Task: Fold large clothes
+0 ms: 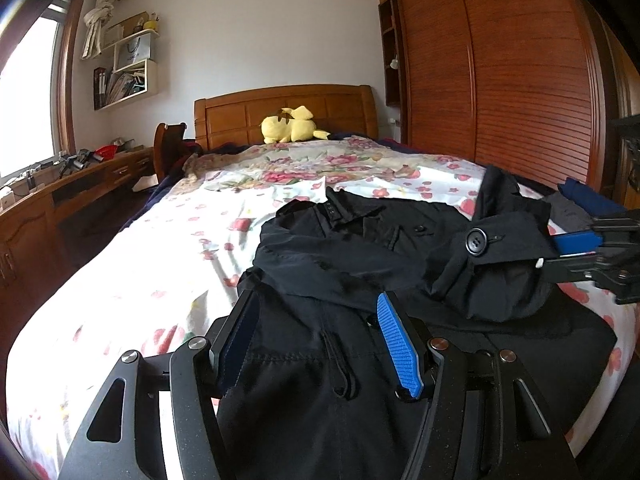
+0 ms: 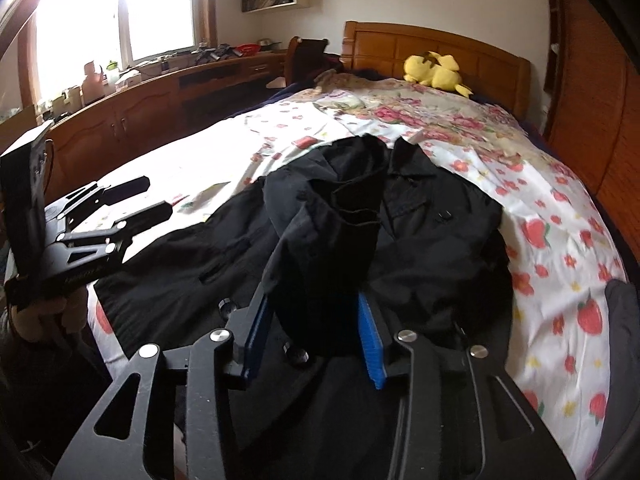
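A bedroom with a wooden-framed bed (image 1: 288, 108) under a floral sheet (image 1: 168, 264) is filling both views, daylight coming in through the window (image 2: 120, 12).

The left gripper (image 1: 320, 312) is hovering low with its jaws standing wide and nothing between them, its blue pads (image 1: 400, 344) angled over the lower part of a black coat (image 1: 360, 248) spread across the near end of the bed. From the other side the same gripper (image 2: 156, 196) is reaching out over the sheet just beside the coat's edge, its two fingers apart.

The right gripper (image 2: 312, 320) is pinching a bunched fold of the coat (image 2: 440, 240) between its blue pads (image 2: 372, 344), the cloth rising up from the jaws in a dark tilted hump. In the left wrist view that gripper (image 1: 548, 252) is coming in from the right edge, clamped narrow on a raised flap with a large black button (image 1: 476, 242) facing the camera.

Further out, the coat's collar is lying open toward the headboard. A yellow plush toy (image 1: 290, 126) is sitting at the head of the bed. A slatted wooden wardrobe (image 1: 500, 68) is standing along the right wall, a long wooden desk (image 2: 160, 92) is running under the window, and wall shelves (image 1: 128, 68) are hanging beside it.
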Available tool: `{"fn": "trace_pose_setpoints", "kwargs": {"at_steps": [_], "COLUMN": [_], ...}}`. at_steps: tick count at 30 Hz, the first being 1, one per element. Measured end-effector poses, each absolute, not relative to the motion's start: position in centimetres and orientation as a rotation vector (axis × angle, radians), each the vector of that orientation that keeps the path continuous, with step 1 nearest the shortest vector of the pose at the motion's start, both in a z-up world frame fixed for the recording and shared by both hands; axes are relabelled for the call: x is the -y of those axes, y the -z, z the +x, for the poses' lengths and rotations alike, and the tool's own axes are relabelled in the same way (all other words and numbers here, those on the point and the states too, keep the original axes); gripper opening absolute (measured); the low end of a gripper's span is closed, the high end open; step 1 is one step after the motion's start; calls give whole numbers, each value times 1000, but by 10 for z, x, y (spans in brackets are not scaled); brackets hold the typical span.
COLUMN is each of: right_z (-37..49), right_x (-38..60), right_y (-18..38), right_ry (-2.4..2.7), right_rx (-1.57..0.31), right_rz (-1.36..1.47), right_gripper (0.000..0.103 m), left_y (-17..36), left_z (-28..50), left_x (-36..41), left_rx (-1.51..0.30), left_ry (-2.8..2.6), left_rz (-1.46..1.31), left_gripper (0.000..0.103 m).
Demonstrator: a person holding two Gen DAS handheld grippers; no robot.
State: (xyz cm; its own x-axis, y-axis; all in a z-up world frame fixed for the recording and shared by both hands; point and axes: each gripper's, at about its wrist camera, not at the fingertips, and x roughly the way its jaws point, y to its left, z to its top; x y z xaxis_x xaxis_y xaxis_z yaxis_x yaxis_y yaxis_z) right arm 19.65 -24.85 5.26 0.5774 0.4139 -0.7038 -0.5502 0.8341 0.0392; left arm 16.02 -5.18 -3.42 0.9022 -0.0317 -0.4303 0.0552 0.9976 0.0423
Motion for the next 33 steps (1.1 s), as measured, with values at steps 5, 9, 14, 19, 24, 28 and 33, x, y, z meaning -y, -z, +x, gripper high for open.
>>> {"fn": "trace_pose_setpoints", "kwargs": {"at_steps": [5, 9, 14, 19, 24, 28, 33], "right_z": [177, 168, 159, 151, 147, 153, 169], "right_x": [272, 287, 306, 339, 365, 374, 370], "right_y": [-51, -53, -47, -37, -32, -21, 4], "right_ry": [-561, -537, -464, -437, -407, -397, -415], "right_rx": [-776, -777, -774, -780, -783, -792, -819], "right_rz": [-134, -123, -145, -93, -73, -67, -69], "right_gripper": [73, 73, 73, 73, 73, 73, 73], "left_y": [37, 37, 44, 41, 24, 16, 14], "left_z": [162, 156, 145, 130, 114, 106, 110], "left_x": [56, 59, 66, 78, 87, 87, 85], "left_rx": [-455, -456, -481, -512, -503, -505, -523], "left_ry": [46, 53, 70, 110, 130, 133, 98], "left_rz": [70, 70, 68, 57, 53, 42, 73], "left_gripper": [63, 63, 63, 63, 63, 63, 63]}}
